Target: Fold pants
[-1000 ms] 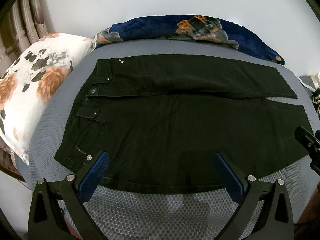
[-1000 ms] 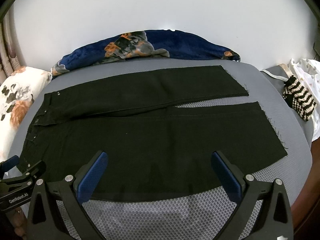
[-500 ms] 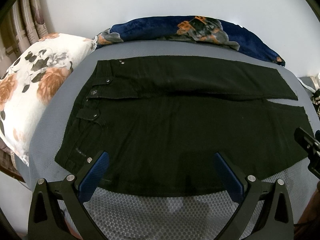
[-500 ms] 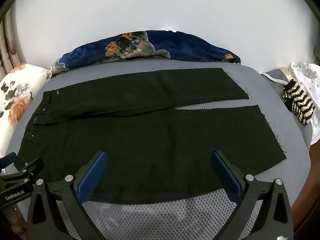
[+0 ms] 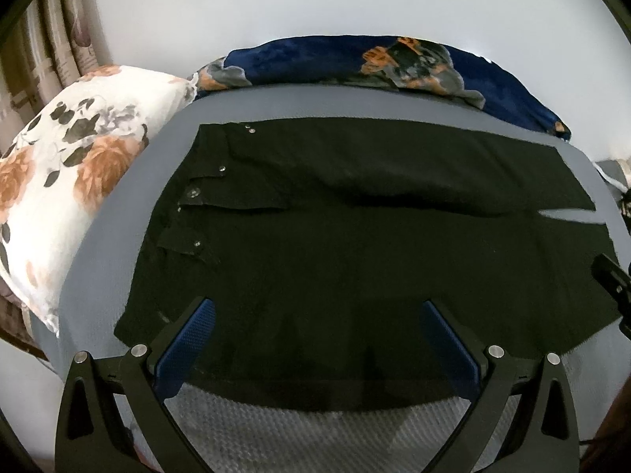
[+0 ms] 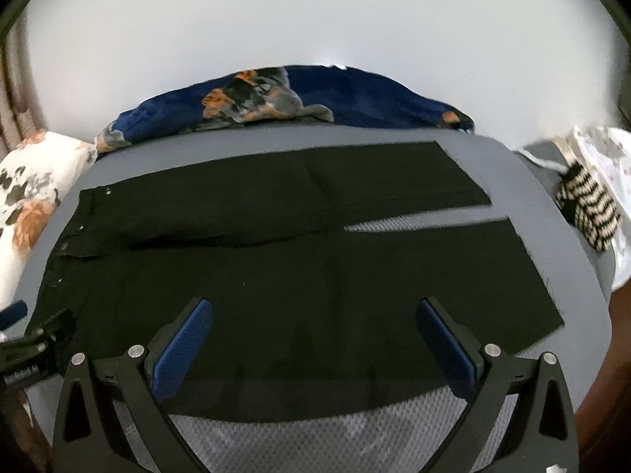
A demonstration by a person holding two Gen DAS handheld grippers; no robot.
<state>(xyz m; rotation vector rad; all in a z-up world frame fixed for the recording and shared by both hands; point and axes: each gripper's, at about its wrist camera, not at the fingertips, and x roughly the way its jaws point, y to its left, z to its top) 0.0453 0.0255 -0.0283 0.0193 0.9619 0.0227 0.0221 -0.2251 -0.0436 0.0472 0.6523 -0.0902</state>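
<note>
Black pants (image 5: 355, 244) (image 6: 299, 272) lie flat on a grey mesh-covered surface (image 5: 315, 421), waistband to the left, both legs running right with a narrow gap between them near the hems. My left gripper (image 5: 317, 327) hovers open over the near edge by the waist end, nothing between its blue pads. My right gripper (image 6: 315, 327) is also open, above the near leg's front edge toward the hem. The tip of the right gripper (image 5: 611, 280) shows at the left wrist view's right edge; the left gripper (image 6: 39, 335) shows at the right wrist view's left edge.
A white floral pillow (image 5: 67, 193) lies left of the waistband. A dark blue floral blanket (image 5: 374, 67) is bunched along the far edge by the wall. A striped knit item (image 6: 587, 209) and white cloth (image 6: 607, 149) sit at the right end.
Both grippers have moved forward and lower over the near edge of the pants; less grey surface shows in front. The pants have not moved.
</note>
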